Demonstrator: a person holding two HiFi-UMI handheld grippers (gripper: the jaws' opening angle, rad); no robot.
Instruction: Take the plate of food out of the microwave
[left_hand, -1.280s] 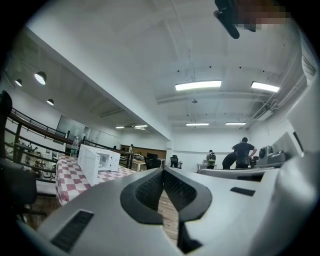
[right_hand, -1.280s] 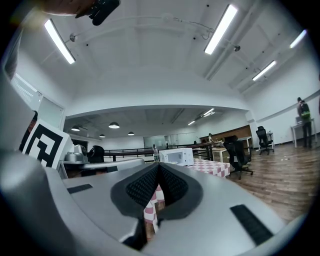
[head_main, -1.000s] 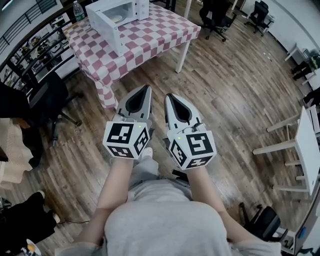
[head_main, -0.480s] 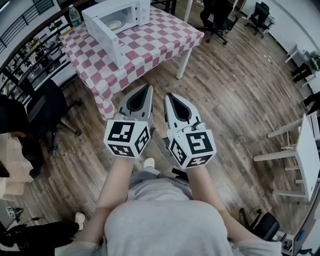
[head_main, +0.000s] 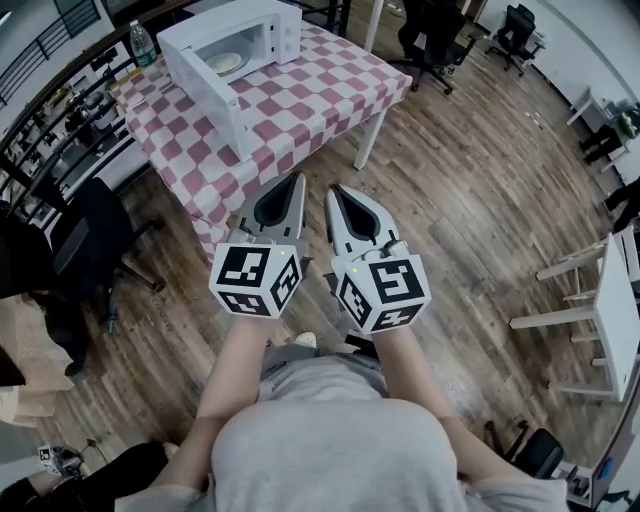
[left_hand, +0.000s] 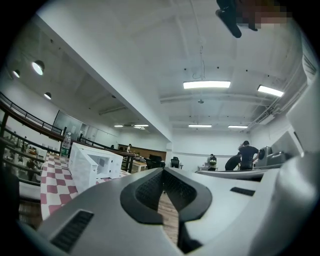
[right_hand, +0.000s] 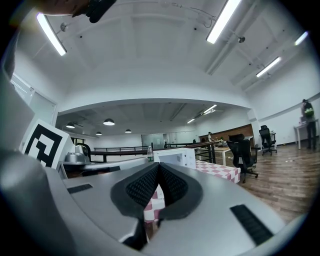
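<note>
White microwave (head_main: 262, 22) on checkered-cloth surface (head_main: 310, 95), door swung open, plate of food (head_main: 226, 63) inside the cavity. Water bottle (head_main: 142, 42) stands just beside the microwave. Left tool (head_main: 296, 178) and right tool (head_main: 332, 190) both clenched, nothing between jaws, side by side over wood floor (head_main: 470, 180), well apart from the plate.

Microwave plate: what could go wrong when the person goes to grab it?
1. The left hand-held gripper and right hand-held gripper are both shut. Reaching in like that may just shove the plate deeper.
2. The open door sticks out at the left of the microwave in the head view, so the left hand-held gripper could bump it.
3. The plate lies flat and looks thin, so a poor grip might tip it.
</note>
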